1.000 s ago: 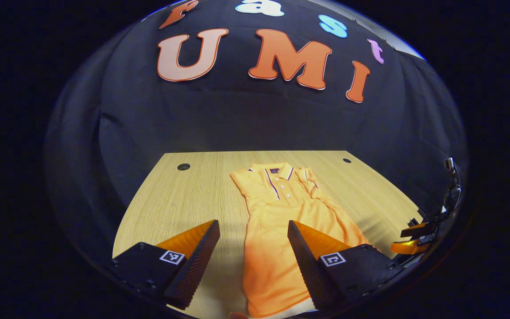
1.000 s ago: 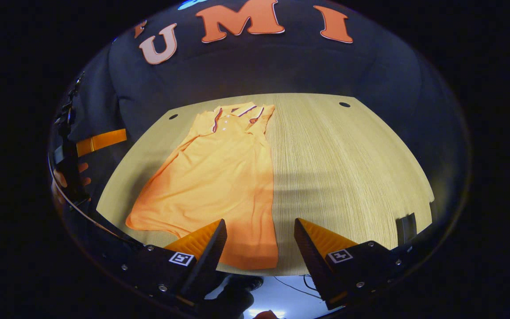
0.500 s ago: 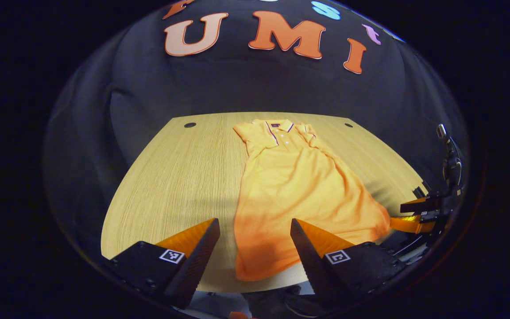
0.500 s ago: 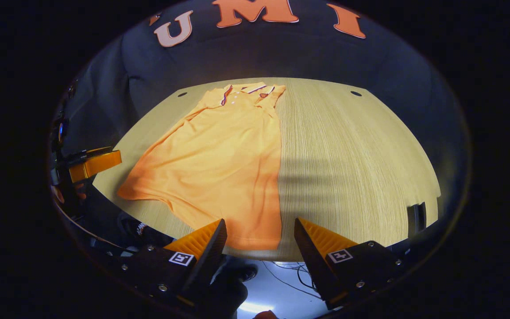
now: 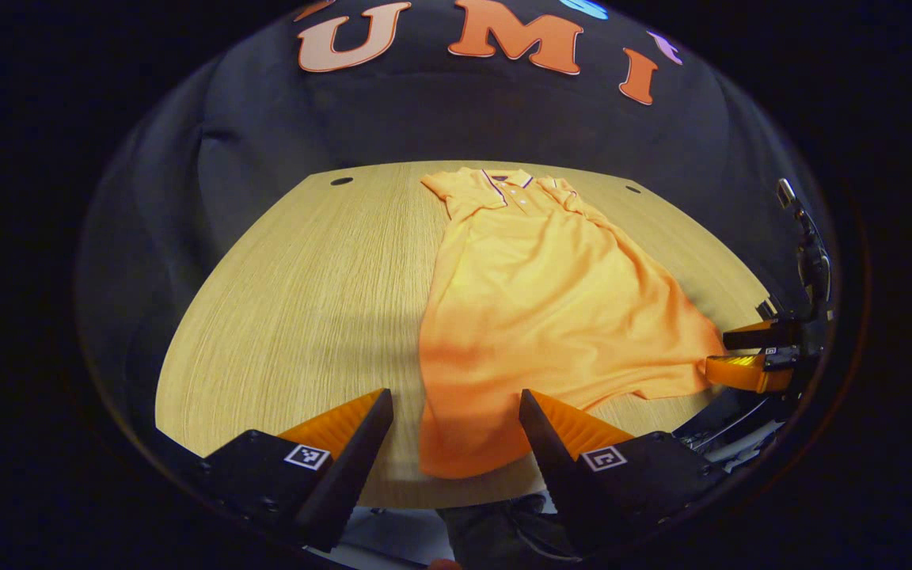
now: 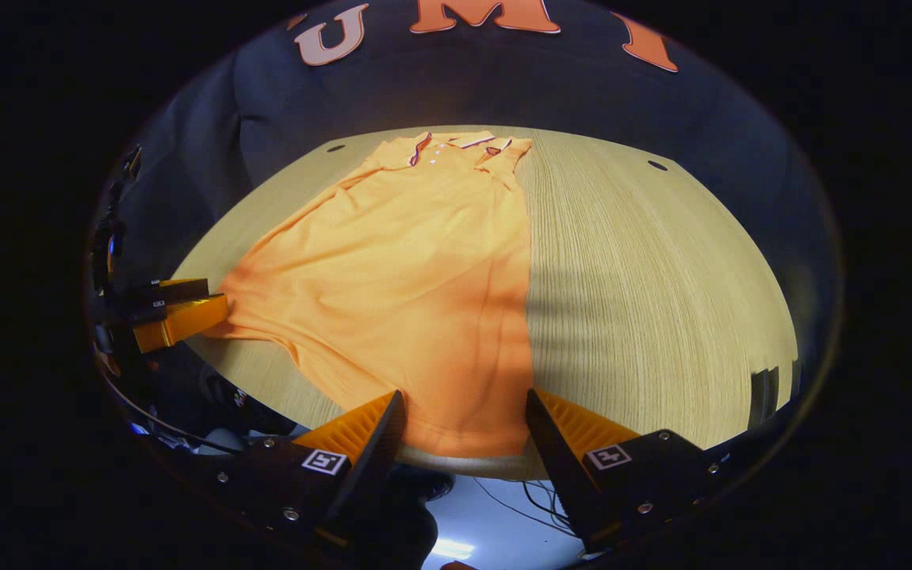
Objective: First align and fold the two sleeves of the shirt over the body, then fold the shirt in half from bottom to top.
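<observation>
At the bottom of the left gripper view the left gripper (image 5: pixel 452 431) hangs wide open and empty, straddling one hem corner; the right gripper (image 6: pixel 464 431) does likewise in the right gripper view. The orange short-sleeved polo shirt (image 5: pixel 539 301) lies flat up the frame's middle on the pale wooden table (image 5: pixel 290 301), collar farthest. Judging by this, both grippers should pinch matching hem corners, lift evenly and carry them straight to the collar.
</observation>
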`<action>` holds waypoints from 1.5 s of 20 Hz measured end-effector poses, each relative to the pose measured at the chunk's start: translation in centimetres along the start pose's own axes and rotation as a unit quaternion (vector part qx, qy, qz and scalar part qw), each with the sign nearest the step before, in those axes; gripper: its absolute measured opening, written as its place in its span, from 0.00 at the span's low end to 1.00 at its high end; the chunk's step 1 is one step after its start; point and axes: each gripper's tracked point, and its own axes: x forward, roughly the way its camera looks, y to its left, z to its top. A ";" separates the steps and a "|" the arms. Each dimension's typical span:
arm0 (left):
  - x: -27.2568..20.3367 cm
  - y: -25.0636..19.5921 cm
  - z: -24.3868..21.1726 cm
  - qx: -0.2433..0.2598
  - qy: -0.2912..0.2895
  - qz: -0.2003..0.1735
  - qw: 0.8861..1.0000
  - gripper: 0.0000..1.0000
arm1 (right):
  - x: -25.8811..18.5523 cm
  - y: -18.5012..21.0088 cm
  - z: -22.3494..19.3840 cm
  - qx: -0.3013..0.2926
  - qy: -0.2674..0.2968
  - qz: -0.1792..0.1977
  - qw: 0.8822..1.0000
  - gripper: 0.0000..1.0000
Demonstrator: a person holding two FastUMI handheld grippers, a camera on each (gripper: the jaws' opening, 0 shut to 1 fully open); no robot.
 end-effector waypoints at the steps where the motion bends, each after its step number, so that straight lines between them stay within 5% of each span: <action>1: 0.2 0.1 -0.6 -0.002 0.008 0.001 1.000 0.99 | 0.3 0.0 0.0 -0.004 -0.002 -0.003 1.000 0.94; 5: 0.4 -0.1 0.3 0.014 -0.022 0.001 1.000 0.98 | 1.2 0.0 1.1 0.009 -0.027 -0.014 1.000 0.93; 10: 2.4 -1.5 2.0 0.015 -0.030 0.000 0.999 0.94 | 2.1 -0.2 2.1 0.035 -0.009 -0.036 0.999 0.64; 11: 3.2 -1.8 2.5 0.016 -0.028 -0.003 0.999 0.88 | 2.4 -0.1 2.4 0.044 -0.006 -0.041 0.998 0.57; 12: 3.7 -2.1 2.9 0.018 -0.025 -0.008 1.000 0.79 | 2.5 -0.1 2.6 0.052 -0.005 -0.046 0.998 0.40; 15: 4.4 -3.2 3.6 0.020 -0.009 -0.027 0.999 0.52 | 3.1 -0.2 3.2 0.077 0.007 -0.053 0.996 0.27; 16: 4.7 -3.4 4.0 0.019 -0.004 -0.029 0.999 0.30 | 3.2 -0.1 3.3 0.088 0.010 -0.048 0.995 0.18; 18: 4.9 -3.5 4.2 0.013 0.010 -0.031 0.999 0.14 | 3.3 -0.1 3.6 0.118 0.017 -0.035 0.992 0.18; 23: 5.1 -3.7 4.6 0.004 0.012 -0.036 0.999 0.13 | 3.9 -0.1 4.0 0.195 0.039 -0.003 0.980 0.17; 28: 5.0 -3.7 4.7 0.006 0.022 -0.035 0.999 0.13 | 2.6 0.2 4.4 0.154 0.027 -0.063 0.986 0.14; 29: 5.1 -3.6 4.9 0.006 0.023 -0.036 0.999 0.13 | 4.0 -0.2 4.1 0.146 0.030 -0.063 0.987 0.01; 30: 5.2 -3.6 4.7 -0.002 0.026 -0.030 0.999 0.13 | 3.8 -0.2 4.3 0.143 0.029 -0.061 0.987 0.01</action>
